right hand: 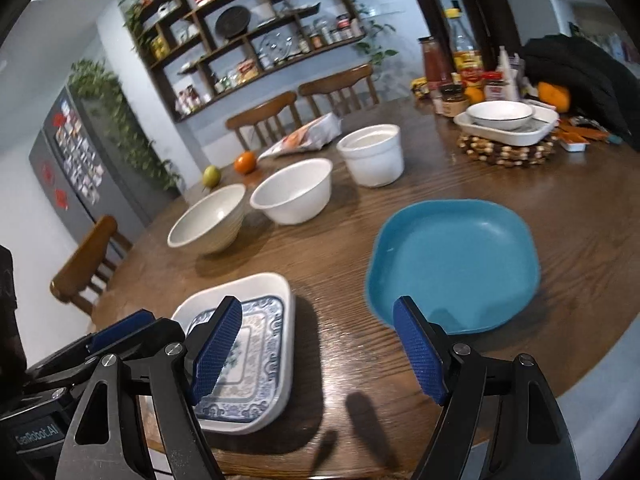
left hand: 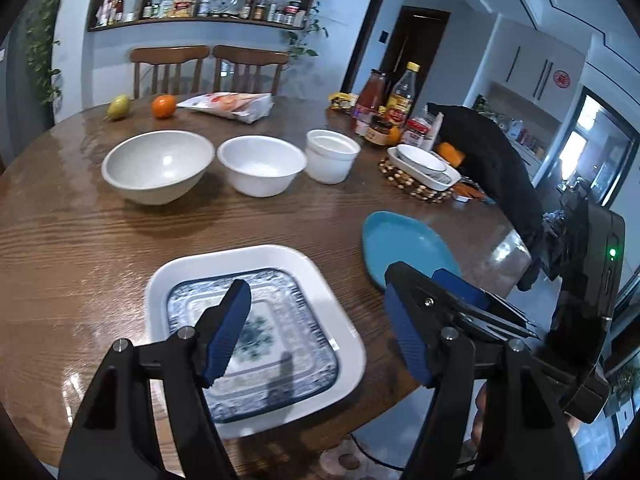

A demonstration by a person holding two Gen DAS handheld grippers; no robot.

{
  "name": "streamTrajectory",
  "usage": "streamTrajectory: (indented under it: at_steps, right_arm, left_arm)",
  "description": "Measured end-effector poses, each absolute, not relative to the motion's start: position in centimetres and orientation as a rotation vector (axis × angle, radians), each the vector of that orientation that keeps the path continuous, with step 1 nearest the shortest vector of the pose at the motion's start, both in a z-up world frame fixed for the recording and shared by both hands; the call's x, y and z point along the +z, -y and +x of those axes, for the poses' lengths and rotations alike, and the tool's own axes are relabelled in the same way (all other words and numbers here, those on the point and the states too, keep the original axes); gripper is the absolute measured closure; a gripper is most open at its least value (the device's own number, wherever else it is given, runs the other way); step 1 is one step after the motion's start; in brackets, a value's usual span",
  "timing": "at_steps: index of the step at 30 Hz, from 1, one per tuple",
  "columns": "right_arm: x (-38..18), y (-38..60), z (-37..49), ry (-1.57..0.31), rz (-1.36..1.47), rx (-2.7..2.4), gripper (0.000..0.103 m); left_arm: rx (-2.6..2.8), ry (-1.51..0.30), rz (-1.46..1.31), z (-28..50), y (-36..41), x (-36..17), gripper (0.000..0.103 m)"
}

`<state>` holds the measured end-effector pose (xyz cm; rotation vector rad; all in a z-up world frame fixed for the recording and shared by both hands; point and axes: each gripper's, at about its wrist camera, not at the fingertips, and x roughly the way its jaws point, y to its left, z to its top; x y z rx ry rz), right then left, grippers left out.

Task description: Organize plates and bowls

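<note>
Left wrist view: my left gripper (left hand: 316,332) hangs spread and empty over the patterned plate (left hand: 256,344) nested in the white plate (left hand: 332,280), my right gripper (right hand: 320,352) equally spread, with the blue plate (right hand: 452,260) just beyond its right jaw, likely next to stack.

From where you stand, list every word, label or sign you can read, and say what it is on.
"GenRobot.AI": on the black body of the left tongs, low at the left edge of the right wrist view.
Labels on the bottles and jars at the table's far side: too blurred to read.
Red round sign on the cabinet door: unreadable.
Snack bag print: unreadable.
</note>
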<state>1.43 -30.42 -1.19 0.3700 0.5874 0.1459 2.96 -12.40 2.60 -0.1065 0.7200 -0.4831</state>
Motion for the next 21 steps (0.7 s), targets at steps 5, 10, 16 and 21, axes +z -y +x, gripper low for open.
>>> streamTrajectory:
  at_steps: [5, 10, 16, 21]
  right_arm:
    - [-1.0, 32.5, 0.8, -0.565, 0.389, 0.109, 0.023]
    - [-0.9, 35.2, 0.4, -0.552, 0.415, 0.057, 0.023]
    - [-1.0, 39.5, 0.2, -0.528, 0.485, -0.008, 0.009]
    - [-0.7, 42.4, 0.3, -0.509, 0.526, -0.050, 0.006]
  left_arm:
    - [-0.503, -0.723, -0.105, 3.6, 14.5, 2.7, 0.030]
    - [-0.539, -0.751, -0.081, 4.6, 17.3, 2.6, 0.025]
    - [-0.533, -0.765, -0.062, 5.4, 19.9, 2.3, 0.020]
    - [-0.557, -0.826, -0.054, 6.3, 22.0, 1.4, 0.020]
